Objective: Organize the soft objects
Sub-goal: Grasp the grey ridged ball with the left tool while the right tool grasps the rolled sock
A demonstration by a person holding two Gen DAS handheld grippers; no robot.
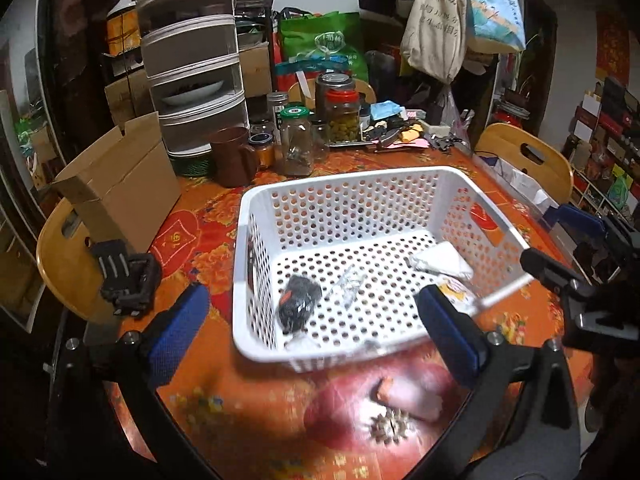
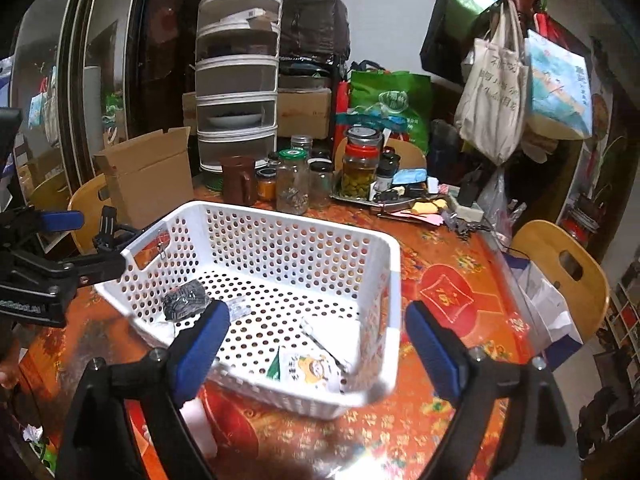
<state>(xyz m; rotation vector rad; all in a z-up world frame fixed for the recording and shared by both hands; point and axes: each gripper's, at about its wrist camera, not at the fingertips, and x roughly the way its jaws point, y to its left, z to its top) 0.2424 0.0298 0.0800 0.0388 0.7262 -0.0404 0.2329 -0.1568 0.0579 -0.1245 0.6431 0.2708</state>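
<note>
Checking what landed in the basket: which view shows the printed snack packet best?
The right wrist view: the printed snack packet lies unobstructed there. In the left wrist view, the packet is half hidden behind a claw finger.

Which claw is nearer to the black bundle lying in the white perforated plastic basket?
Left. The left claw hangs open right over the black bundle at the white perforated plastic basket's near-left corner; the right claw hangs open over the opposite side.
</note>
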